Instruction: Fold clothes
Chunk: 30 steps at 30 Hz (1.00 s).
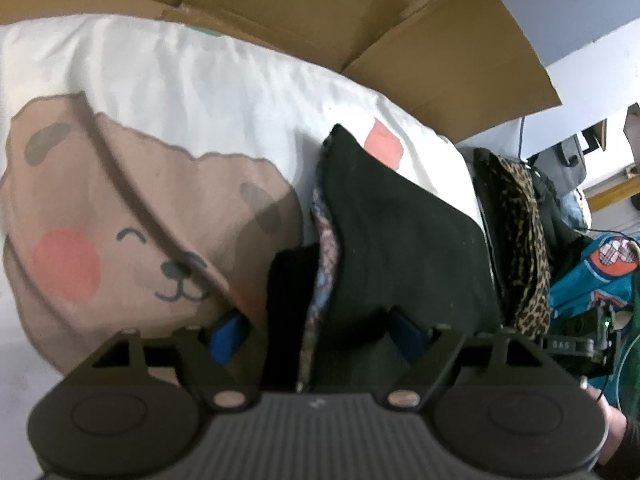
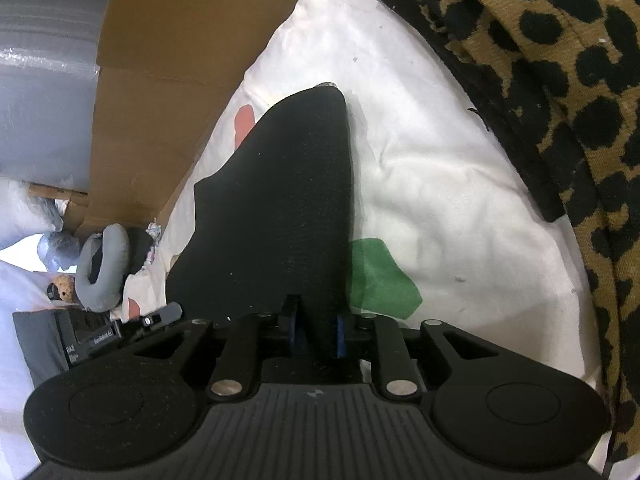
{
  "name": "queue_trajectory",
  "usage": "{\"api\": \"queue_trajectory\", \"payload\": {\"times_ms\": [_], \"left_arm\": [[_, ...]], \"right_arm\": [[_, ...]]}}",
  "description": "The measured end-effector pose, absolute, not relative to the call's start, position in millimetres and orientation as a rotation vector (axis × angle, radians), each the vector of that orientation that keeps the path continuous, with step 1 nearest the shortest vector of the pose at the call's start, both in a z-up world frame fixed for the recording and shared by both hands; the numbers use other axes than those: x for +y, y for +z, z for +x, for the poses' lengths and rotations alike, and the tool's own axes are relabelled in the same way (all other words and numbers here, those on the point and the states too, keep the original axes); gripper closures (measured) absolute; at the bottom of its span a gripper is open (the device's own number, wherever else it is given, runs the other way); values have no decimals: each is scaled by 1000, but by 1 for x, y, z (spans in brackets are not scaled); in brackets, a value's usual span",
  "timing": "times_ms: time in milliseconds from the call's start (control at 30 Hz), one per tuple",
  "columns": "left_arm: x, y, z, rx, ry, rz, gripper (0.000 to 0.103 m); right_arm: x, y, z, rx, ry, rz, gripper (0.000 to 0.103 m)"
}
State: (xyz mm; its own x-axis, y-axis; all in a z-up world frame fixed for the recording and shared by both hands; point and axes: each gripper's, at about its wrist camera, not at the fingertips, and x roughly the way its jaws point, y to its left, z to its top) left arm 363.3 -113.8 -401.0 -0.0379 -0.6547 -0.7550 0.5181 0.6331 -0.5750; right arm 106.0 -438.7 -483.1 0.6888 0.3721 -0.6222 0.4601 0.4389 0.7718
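A folded black garment [image 1: 400,232] with a patterned lining [image 1: 324,248] lies on the white bear-print bed cover [image 1: 160,92]. My left gripper [image 1: 318,332] stands open and wide, its blue pads [image 1: 228,332] on either side of the garment's near edge without pressing on it. In the right wrist view the same black garment [image 2: 280,200] runs away from me over the white cover [image 2: 440,200]. My right gripper [image 2: 317,336] has its blue pads close together, and the near end of the cloth fills the narrow gap between them.
A leopard-print garment [image 2: 560,80] is heaped at the right, also in the left wrist view [image 1: 524,240], with a teal cloth [image 1: 592,280] beside it. Brown cardboard [image 1: 440,40] stands behind the bed. A grey neck pillow [image 2: 104,268] lies at the left. A hand [image 1: 616,432] shows at the lower right.
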Motion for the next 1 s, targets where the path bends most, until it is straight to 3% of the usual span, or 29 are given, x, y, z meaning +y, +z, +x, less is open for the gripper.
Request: {"api": "queue_trajectory", "payload": {"times_ms": [200,267,433,533,667,867,1000], "left_arm": [[-121,-401,362,1258,-949,-133,22],[-122,-398,360,1258,-961,-125,40],[-121,-388,358,1258,-1004,-130,52],[-119,-387,362,1253,-1008,-126,50],[-124,-396,366,1267,-998,-97,34],[-135,-409,372,1322,-1041,-139,20],[-141,-414,377,1382,-1081,-188,25]], "right_arm": [[-437,-486,115,862,-53,1150,84],[-436,-486,118,862,-50,1146,83],[-435,-483,121,856,-37,1139,83],[-437,-481,118,843,-27,1143,83],[-438,-482,119,845,-38,1133,83],[-440,-484,124,847,-35,1134,78],[-440,-487,128,846,-25,1144,77]]}}
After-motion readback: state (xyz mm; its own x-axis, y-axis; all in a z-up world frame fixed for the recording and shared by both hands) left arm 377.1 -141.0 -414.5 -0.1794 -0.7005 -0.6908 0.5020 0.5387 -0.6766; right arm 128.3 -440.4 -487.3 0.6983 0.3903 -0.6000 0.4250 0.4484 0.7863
